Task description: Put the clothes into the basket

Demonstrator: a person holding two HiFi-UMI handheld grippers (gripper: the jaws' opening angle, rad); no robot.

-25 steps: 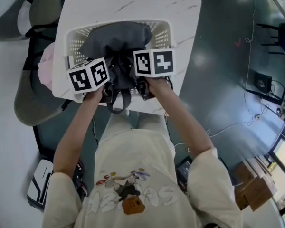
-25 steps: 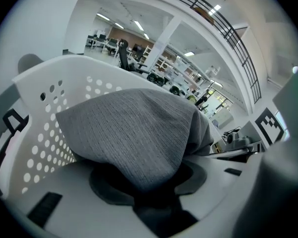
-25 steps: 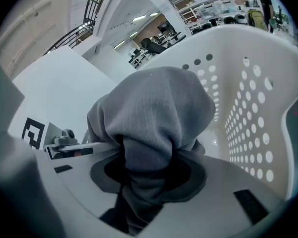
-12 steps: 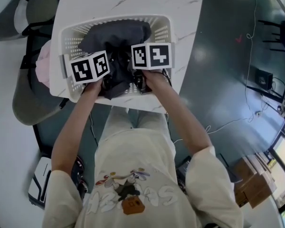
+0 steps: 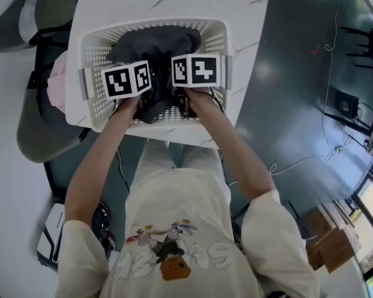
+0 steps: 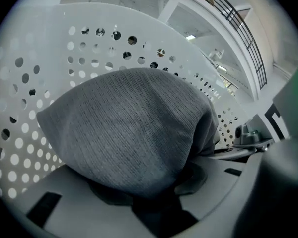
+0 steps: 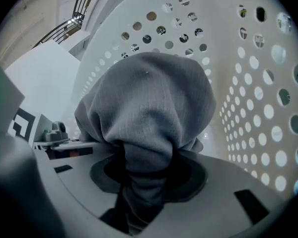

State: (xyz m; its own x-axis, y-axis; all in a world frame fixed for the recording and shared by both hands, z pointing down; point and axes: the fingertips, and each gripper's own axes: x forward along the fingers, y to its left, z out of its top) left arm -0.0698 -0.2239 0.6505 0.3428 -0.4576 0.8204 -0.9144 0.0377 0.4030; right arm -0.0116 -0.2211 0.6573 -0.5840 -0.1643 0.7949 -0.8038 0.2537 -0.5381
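Note:
A dark grey garment lies bunched inside the white perforated basket on the small marble-topped table. My left gripper and right gripper sit side by side over the basket's near part, each shut on a fold of that garment. The grey cloth fills the left gripper view and disappears between the jaws. Seen from the right gripper, a twisted fold of the cloth is pinched between the jaws, with the basket wall just to the right.
A pink cloth hangs off the table's left edge beside the basket. Grey chairs stand at the left. Dark floor with cables lies to the right, and cardboard boxes sit at the lower right.
Both grippers moved forward from the table's near edge to over the basket, carrying the garment's hanging end in with them. The tail that dangled below the table edge is now inside the basket.

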